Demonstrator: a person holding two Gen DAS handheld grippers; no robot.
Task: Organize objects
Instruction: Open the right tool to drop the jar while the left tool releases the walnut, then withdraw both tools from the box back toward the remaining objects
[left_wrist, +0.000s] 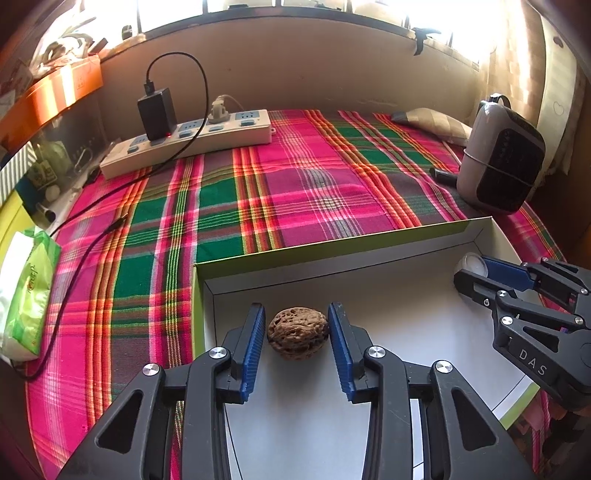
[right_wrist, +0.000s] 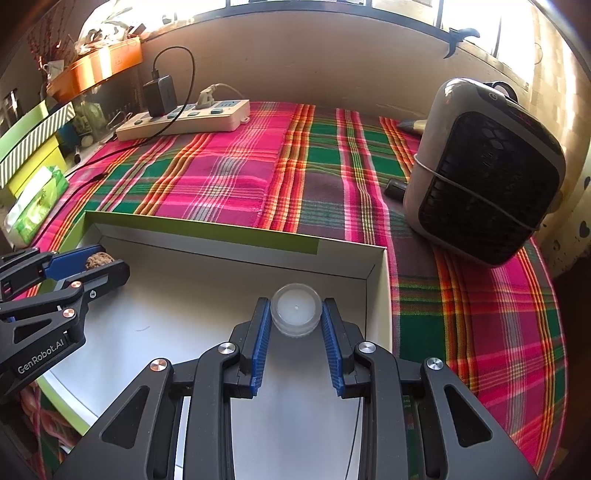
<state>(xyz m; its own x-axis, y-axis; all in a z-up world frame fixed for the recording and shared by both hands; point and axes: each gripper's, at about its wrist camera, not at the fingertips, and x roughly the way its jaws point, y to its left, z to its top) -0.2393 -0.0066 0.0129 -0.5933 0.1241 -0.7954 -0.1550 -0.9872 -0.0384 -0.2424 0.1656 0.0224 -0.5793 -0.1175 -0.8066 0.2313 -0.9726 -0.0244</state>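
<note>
A brown, bumpy walnut (left_wrist: 298, 335) sits near the far left corner of the flat white cardboard box (left_wrist: 369, 254). The left gripper (left_wrist: 296, 325) has its jaws spread, a small gap on each side. The right gripper (right_wrist: 295, 321) is by the far right corner, its jaws touching the small clear round plastic cap (right_wrist: 295, 308); whether they pinch it I cannot tell.

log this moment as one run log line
left claw: open around wrinkled brown walnut | right claw: touching translucent round plastic cap | both inside white cardboard tray
</note>
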